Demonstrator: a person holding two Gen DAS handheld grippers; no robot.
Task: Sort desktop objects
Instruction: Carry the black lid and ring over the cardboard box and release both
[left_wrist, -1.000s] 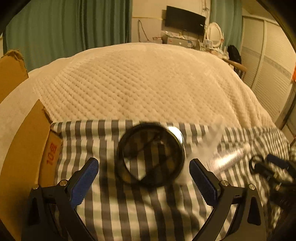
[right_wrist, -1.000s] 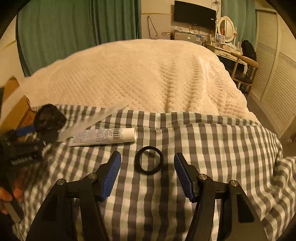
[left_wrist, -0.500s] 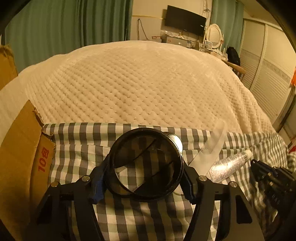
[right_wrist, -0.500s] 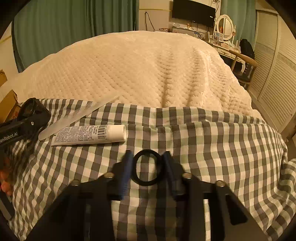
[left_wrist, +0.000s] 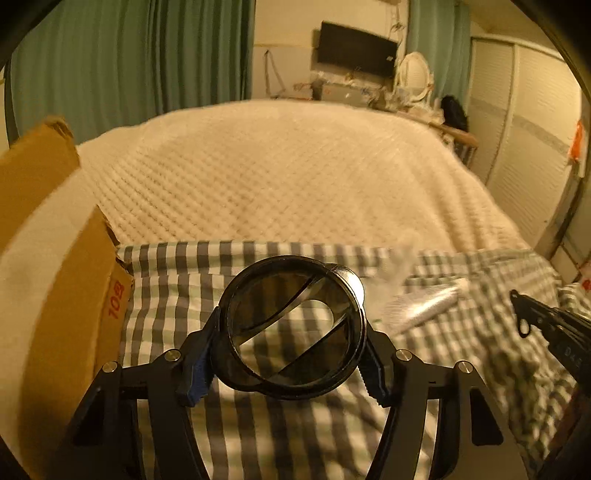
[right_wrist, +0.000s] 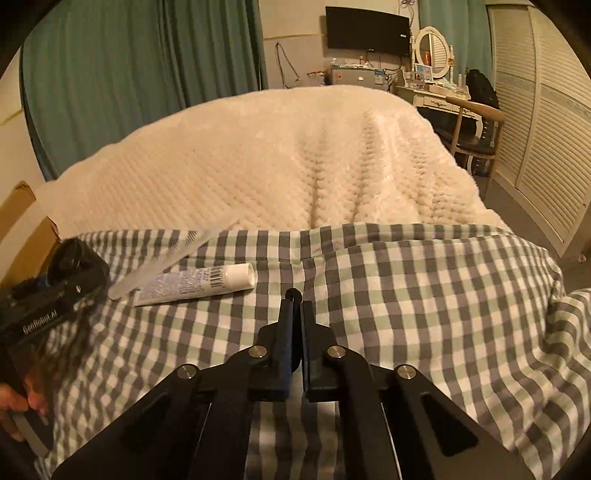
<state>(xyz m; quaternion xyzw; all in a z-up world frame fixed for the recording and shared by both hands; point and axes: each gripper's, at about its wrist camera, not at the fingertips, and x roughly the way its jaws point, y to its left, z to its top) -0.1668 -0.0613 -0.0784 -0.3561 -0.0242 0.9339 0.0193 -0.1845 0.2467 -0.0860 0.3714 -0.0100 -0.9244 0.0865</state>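
- One round black-rimmed lens case (left_wrist: 295, 325) sits at the lower centre of the left wrist view, and the left gripper (left_wrist: 291, 354) is clamped on its sides, one blue-padded finger against each edge of the rim.
- One thin black ring (right_wrist: 294, 294) shows in the right wrist view, just below centre; the right gripper (right_wrist: 295, 332) has its jaws pressed nearly together on it, so only a small arc of the ring pokes out above the fingertips and the rest is hidden between the pads.
- One white tube (right_wrist: 195, 284) with a barcode lies on the checked cloth (right_wrist: 424, 295) at centre left of the right wrist view, and one clear flat strip (right_wrist: 170, 258) lies slantwise just beside it, touching or overlapping its upper left end; which one, I cannot tell.
- In the left wrist view the same tube (left_wrist: 424, 310) is blurred at centre right, and its print cannot be read.
- One cardboard box (left_wrist: 66, 295) runs down the left edge of the left wrist view, cut off by the frame, with red print on its flap.
- One cream quilted blanket (right_wrist: 295, 166) fills the middle of both views behind the cloth.
- The left gripper's body (right_wrist: 48, 302) appears at the far left of the right wrist view, partly cut off, with bare fingers (right_wrist: 18, 410) around its handle at the lower left corner.
- Both grippers point forward and slightly down over the cloth.
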